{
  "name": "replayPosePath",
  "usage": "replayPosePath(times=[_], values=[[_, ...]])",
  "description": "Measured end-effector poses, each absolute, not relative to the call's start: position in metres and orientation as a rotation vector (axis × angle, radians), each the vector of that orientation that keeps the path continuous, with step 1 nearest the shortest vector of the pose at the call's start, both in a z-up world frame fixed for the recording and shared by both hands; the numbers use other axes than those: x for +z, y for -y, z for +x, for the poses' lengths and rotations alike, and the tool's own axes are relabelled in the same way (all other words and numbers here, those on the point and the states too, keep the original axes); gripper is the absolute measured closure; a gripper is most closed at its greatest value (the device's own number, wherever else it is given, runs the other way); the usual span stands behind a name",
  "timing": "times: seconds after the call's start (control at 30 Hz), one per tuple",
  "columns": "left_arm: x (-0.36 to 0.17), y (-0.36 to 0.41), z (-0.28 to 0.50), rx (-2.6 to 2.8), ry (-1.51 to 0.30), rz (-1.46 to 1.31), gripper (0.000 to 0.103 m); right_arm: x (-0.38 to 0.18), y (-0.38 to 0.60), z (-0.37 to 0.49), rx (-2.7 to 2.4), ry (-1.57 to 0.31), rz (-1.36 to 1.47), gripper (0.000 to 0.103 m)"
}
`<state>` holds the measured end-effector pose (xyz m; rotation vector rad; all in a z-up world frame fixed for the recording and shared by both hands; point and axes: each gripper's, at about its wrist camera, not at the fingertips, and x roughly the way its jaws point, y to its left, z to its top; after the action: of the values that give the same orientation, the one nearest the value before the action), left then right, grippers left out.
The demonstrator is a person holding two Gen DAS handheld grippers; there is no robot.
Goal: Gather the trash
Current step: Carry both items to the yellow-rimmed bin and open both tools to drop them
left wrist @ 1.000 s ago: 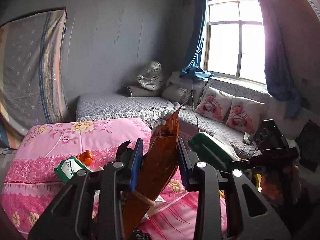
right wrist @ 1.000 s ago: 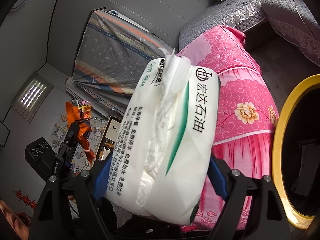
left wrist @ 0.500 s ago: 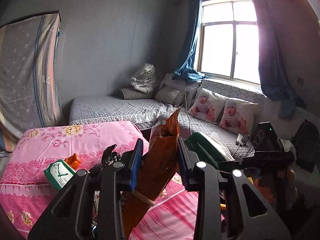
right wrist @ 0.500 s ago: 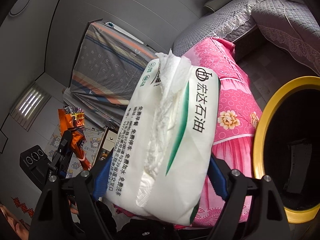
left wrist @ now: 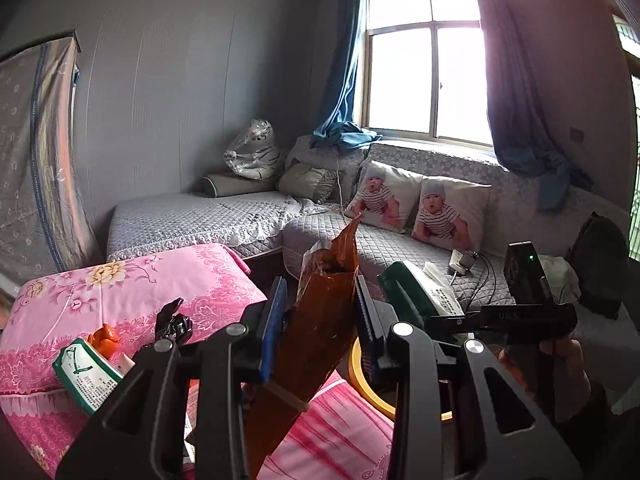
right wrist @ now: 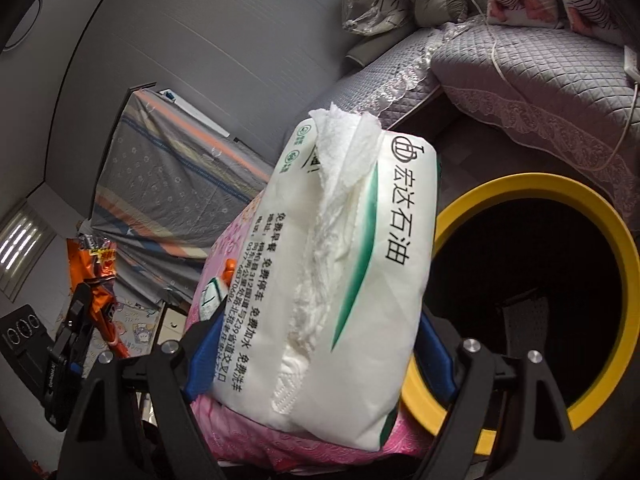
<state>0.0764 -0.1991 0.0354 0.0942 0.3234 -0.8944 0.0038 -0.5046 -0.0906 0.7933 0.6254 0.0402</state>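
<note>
**Desk:** What is dominating the frame?

**Photographer:** A pink floral bed (left wrist: 120,280), with the yellow-rimmed bin (right wrist: 624,248) standing just beside its edge, mouth open and dark.

**Desk:** And the trash?

**Photographer:** The right tool (right wrist: 320,344) is clenching a white tissue pack (right wrist: 344,264), long axis pointing away along the fingers, and the bin opening is lying to its right and below. The left tool (left wrist: 320,312) is gripping an orange snack wrapper (left wrist: 316,320), standing nearly upright.

**Desk:** Which is closer to the bin?

**Photographer:** The right one, I'm judging; the rim is sitting just beside the pack. More litter is waiting on the bed: a small green-and-white packet (left wrist: 86,372), an orange scrap (left wrist: 105,335), a black wrapper (left wrist: 173,322).
</note>
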Motion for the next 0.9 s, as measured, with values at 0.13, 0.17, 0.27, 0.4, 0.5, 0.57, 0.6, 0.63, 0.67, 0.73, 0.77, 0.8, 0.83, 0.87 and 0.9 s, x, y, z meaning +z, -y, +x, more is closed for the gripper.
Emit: replayPosePath(times=[0.13,0.17,0.27,0.4,0.5,0.57,0.6,0.63,0.67,0.73,0.77,0.8,0.83,0.87,0.9], values=[[0.034,0.218,0.074,-0.92,-0.327,0.113,0.071,-0.101,0.519,-0.003,-0.064,-0.628,0.766,0.024],[0.034,0.224,0.075,-0.927,-0.329,0.117,0.071,-0.105,0.523,-0.005,-0.081,-0.63,0.766,0.024],[0.029,0.238,0.076,-0.943,-0.341,0.127,0.071,-0.113,0.528,-0.006,-0.161,-0.645,0.728,0.024],[0.021,0.255,0.081,-0.962,-0.366,0.137,0.071,-0.123,0.53,-0.005,-0.287,-0.682,0.638,0.024],[0.013,0.268,0.086,-0.972,-0.39,0.145,0.071,-0.132,0.531,-0.003,-0.323,-0.705,0.609,0.024],[0.008,0.276,0.091,-0.979,-0.412,0.146,0.071,-0.135,0.529,-0.001,-0.37,-0.723,0.573,0.024],[0.006,0.28,0.093,-0.987,-0.419,0.146,0.071,-0.135,0.529,0.001,-0.39,-0.729,0.554,0.024],[0.005,0.284,0.094,-0.988,-0.422,0.148,0.071,-0.138,0.533,0.001,-0.401,-0.731,0.546,0.024],[0.003,0.287,0.095,-0.986,-0.423,0.152,0.071,-0.141,0.536,0.002,-0.402,-0.733,0.552,0.024],[0.0,0.294,0.097,-0.99,-0.43,0.154,0.071,-0.144,0.542,0.005,-0.395,-0.739,0.562,0.021],[-0.002,0.297,0.097,-0.99,-0.434,0.156,0.071,-0.145,0.544,0.006,-0.398,-0.743,0.56,0.02],[-0.004,0.301,0.098,-0.989,-0.442,0.158,0.071,-0.144,0.547,0.007,-0.405,-0.739,0.562,0.02],[-0.005,0.305,0.099,-0.993,-0.449,0.158,0.071,-0.144,0.55,0.006,-0.419,-0.735,0.562,0.019],[-0.007,0.309,0.099,-0.999,-0.457,0.159,0.071,-0.143,0.554,0.003,-0.431,-0.727,0.568,0.019],[-0.01,0.313,0.1,-1.005,-0.467,0.162,0.071,-0.141,0.557,0.0,-0.442,-0.717,0.575,0.019]])
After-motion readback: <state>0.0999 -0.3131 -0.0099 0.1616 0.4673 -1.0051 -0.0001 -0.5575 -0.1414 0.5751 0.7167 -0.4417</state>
